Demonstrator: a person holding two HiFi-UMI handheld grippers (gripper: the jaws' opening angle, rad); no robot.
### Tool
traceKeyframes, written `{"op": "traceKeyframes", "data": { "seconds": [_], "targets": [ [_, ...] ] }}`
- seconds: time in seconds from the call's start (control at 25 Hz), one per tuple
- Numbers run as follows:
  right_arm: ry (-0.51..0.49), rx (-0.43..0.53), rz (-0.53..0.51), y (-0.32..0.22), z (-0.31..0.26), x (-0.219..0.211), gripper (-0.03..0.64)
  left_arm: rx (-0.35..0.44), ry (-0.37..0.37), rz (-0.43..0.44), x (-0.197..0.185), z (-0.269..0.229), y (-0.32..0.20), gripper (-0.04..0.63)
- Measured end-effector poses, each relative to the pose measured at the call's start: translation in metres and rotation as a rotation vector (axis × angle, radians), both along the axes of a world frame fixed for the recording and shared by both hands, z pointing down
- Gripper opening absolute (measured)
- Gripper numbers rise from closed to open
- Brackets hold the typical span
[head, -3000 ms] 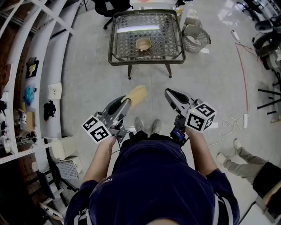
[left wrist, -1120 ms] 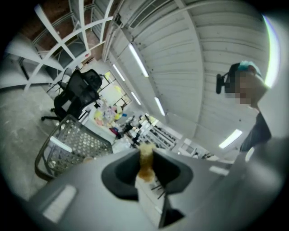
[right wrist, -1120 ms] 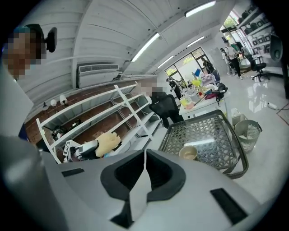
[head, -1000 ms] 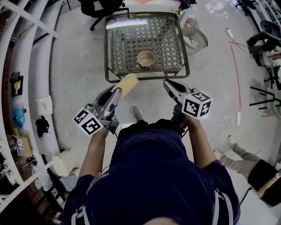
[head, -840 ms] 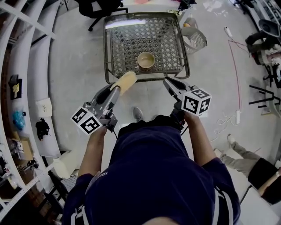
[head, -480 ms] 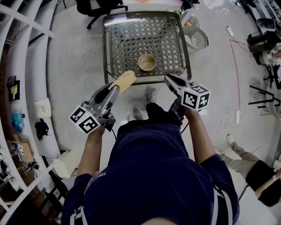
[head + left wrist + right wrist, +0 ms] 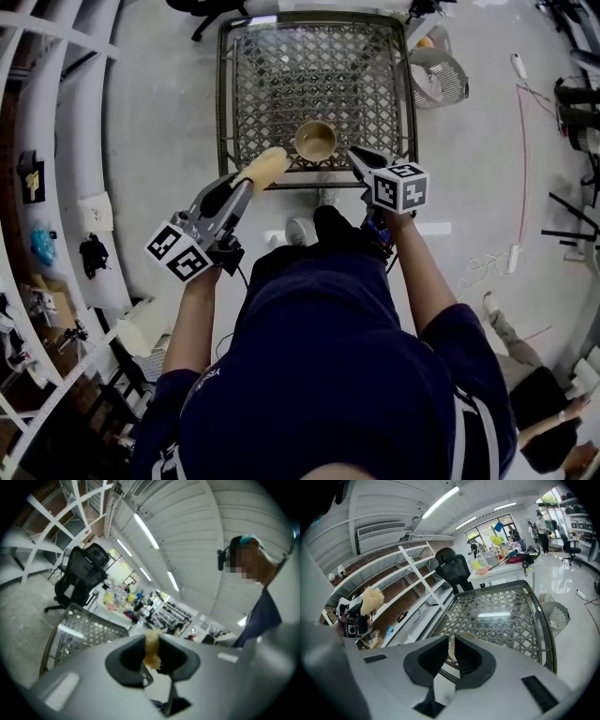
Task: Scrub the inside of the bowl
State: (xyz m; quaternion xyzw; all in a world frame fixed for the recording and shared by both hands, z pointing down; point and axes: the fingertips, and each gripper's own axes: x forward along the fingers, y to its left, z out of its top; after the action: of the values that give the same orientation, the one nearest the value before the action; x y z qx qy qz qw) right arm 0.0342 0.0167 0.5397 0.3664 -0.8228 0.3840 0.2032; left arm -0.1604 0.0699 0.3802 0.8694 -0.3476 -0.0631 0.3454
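Observation:
A tan bowl (image 7: 315,141) stands near the front edge of the lattice-top table (image 7: 222,94). My left gripper (image 7: 251,180) is shut on a yellow sponge (image 7: 264,166), which hovers at the table's front rim, left of the bowl. In the left gripper view the sponge (image 7: 151,652) sits pinched between the jaws of the left gripper (image 7: 151,644). My right gripper (image 7: 357,156) is shut and empty, just right of the bowl. In the right gripper view the bowl (image 7: 466,635) shows just past the right gripper (image 7: 451,645), with the sponge (image 7: 371,599) off to the left.
A wire wastebasket (image 7: 439,81) stands right of the table. White shelving (image 7: 56,141) lines the left side. A black office chair (image 7: 452,571) stands beyond the table. A cable (image 7: 521,159) runs along the floor at right. My shoes (image 7: 302,229) are at the table's front edge.
The person has walked up to the table, so the table and bowl are much closer. Both grippers now reach the table's front edge, either side of the bowl. The sponge stays held.

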Motion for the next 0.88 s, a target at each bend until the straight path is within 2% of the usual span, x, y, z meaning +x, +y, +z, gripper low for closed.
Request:
{"op": "traceKeyframes", "data": {
  "seconds": [0.16, 0.24, 0.28, 0.48, 0.72, 0.88],
  "targets": [
    [0.012, -0.062, -0.046, -0.016, 0.039, -0.004, 0.012, -0.051, -0.017, -0.043, 0.004, 0.013, -0.019, 0.077],
    [0.004, -0.103, -0.071, -0.019, 0.056, -0.006, 0.081, -0.078, -0.032, -0.067, 0.008, 0.019, -0.024, 0.077],
    [-0.002, -0.124, -0.083, -0.02, 0.064, -0.008, 0.089, -0.091, -0.042, -0.078, 0.009, 0.021, -0.026, 0.077],
    [0.002, -0.179, -0.109, -0.03, 0.099, -0.02, 0.089, -0.155, -0.084, -0.105, 0.009, 0.042, -0.024, 0.077],
    [0.016, -0.23, -0.137, -0.039, 0.136, -0.036, 0.091, -0.213, -0.093, -0.123, 0.009, 0.058, -0.018, 0.077],
    [0.04, -0.254, -0.11, -0.045, 0.151, -0.035, 0.091, -0.243, -0.098, -0.114, 0.011, 0.065, -0.016, 0.077]
  ]
}}
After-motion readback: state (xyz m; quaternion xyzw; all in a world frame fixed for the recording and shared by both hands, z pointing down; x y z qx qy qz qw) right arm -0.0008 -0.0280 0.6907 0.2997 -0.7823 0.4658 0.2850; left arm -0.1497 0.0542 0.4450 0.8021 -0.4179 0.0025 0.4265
